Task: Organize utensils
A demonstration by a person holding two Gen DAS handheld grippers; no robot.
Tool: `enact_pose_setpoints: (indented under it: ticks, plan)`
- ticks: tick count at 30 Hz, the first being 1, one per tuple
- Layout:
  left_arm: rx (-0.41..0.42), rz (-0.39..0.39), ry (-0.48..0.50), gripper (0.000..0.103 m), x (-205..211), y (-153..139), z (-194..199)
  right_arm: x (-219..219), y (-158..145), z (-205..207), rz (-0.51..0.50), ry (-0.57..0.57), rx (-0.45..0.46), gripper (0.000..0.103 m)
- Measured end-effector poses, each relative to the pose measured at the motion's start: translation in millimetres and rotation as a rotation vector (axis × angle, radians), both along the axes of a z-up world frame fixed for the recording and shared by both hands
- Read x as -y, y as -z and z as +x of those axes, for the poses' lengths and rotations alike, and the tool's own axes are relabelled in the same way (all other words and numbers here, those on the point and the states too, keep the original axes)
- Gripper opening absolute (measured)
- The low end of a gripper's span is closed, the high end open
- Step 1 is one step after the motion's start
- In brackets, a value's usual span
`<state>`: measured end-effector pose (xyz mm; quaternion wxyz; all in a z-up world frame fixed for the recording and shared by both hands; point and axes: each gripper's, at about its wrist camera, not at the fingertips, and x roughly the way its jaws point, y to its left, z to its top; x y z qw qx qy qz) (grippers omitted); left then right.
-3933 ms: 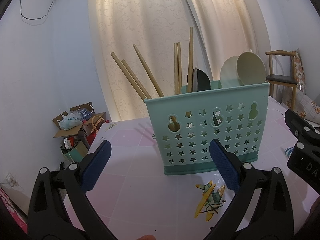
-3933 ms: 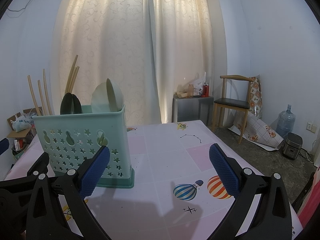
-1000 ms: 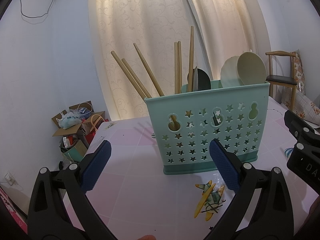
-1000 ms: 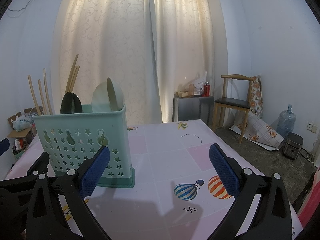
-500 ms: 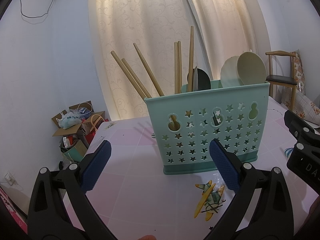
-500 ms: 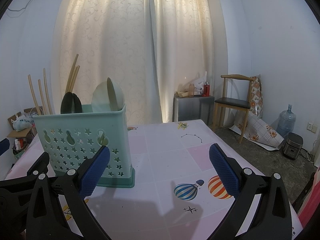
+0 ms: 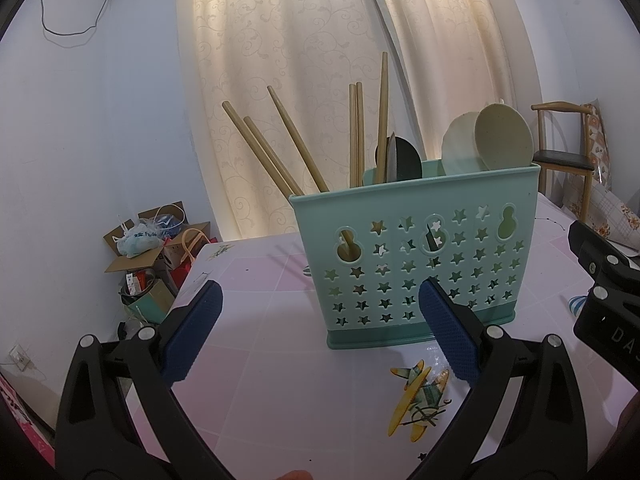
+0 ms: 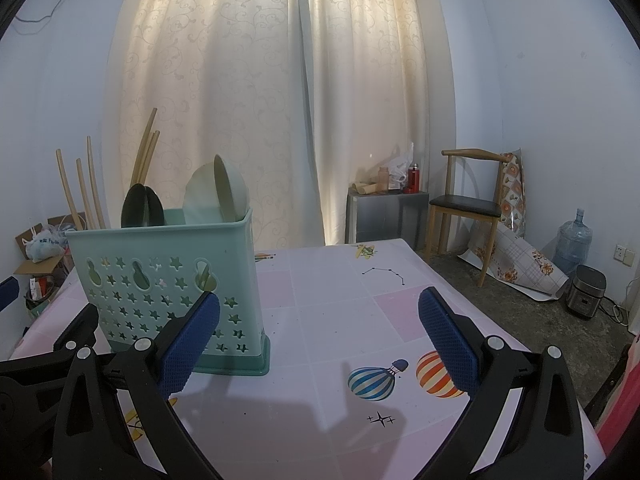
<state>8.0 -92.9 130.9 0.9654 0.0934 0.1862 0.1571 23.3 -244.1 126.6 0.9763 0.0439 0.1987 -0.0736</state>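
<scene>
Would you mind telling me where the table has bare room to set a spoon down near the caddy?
The widest bare stretch lies right of the caddy, across the tablecloth toward the chair. Another lies left of the caddy, ahead of the left tool. In front of it, both open tools crowd the space.

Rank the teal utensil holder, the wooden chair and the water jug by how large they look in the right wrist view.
1. teal utensil holder, though it is nearest the camera.
2. wooden chair.
3. water jug.
</scene>
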Motion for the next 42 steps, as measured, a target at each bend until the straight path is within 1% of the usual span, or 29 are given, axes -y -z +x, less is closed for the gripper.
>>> enact_pose_setpoints:
  ticks: [42]
  plan:
    - [-0.002,-0.001,0.0,0.095,-2.8,-1.0,-0.5,0.9,-0.1,-0.3,0.0,0.0,-0.001,0.097]
